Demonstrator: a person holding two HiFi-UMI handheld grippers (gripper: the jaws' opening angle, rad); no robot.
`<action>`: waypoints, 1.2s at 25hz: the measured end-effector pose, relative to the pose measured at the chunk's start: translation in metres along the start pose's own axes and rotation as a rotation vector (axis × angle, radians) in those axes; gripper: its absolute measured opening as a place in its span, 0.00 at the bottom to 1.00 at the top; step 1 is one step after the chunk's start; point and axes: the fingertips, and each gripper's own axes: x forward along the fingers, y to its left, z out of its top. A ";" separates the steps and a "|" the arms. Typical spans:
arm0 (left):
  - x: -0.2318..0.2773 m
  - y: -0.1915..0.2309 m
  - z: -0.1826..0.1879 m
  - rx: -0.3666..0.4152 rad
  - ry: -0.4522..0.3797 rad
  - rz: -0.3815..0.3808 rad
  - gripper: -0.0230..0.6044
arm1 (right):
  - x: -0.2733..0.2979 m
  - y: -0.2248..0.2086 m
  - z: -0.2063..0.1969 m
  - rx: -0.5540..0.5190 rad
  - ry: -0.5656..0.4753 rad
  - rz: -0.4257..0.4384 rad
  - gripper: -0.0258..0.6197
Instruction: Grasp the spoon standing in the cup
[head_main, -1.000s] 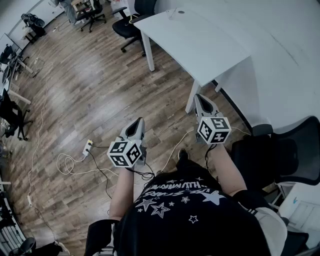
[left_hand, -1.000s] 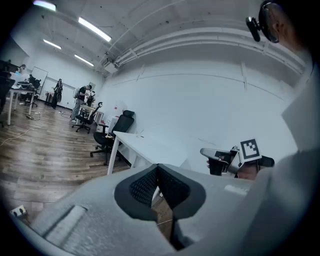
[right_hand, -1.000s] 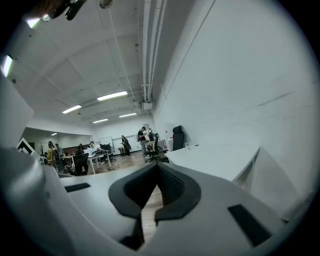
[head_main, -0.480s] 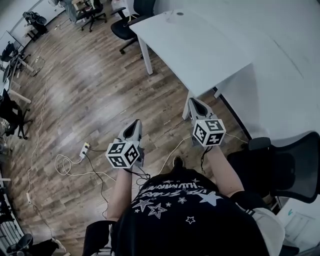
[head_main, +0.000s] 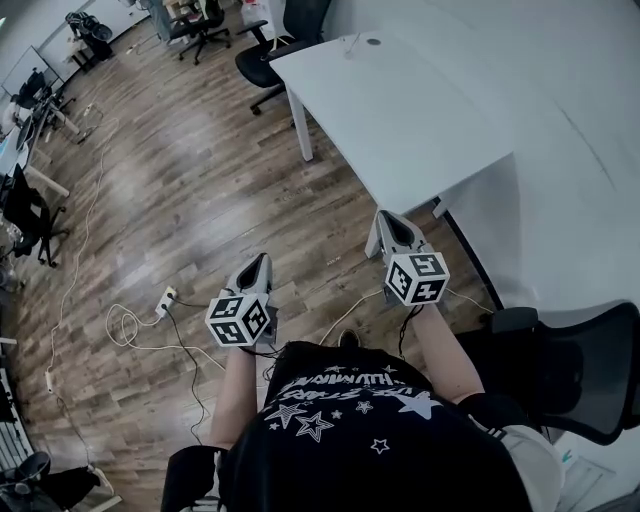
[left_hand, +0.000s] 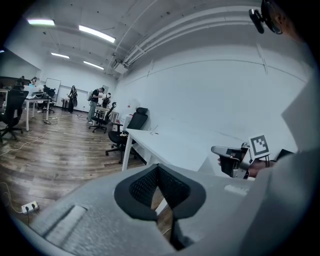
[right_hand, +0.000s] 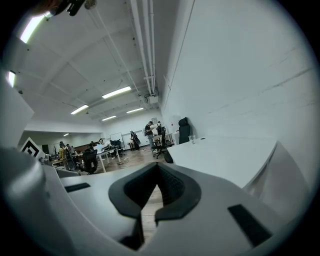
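Observation:
A clear cup (head_main: 351, 43) with a thin spoon standing in it sits at the far end of the white table (head_main: 420, 120). It is small and far off, and shows again as the cup (right_hand: 192, 139) in the right gripper view. My left gripper (head_main: 258, 262) is shut and empty over the wood floor, its pads meeting at the tip (left_hand: 159, 170). Just short of the table's near corner, my right gripper (head_main: 385, 218) is shut too, with nothing between its pads (right_hand: 157, 169). Both are far from the cup.
A black office chair (head_main: 575, 365) stands close at my right, another chair (head_main: 272, 55) at the table's far side. Cables and a power strip (head_main: 165, 298) lie on the wood floor to my left. A white wall runs along the table. People stand far across the room.
Both grippers have drifted lower and a little left in the head view, still shut. The table and cup sit slightly lower in the picture than before.

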 end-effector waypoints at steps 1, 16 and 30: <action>0.002 0.000 0.000 -0.008 -0.003 0.006 0.05 | 0.002 -0.005 0.000 0.001 0.002 -0.001 0.05; 0.086 0.002 0.054 0.096 -0.031 -0.097 0.05 | 0.064 -0.037 0.020 -0.022 0.006 -0.058 0.05; 0.217 0.120 0.128 0.057 -0.010 -0.129 0.05 | 0.229 -0.056 0.053 -0.016 0.032 -0.125 0.05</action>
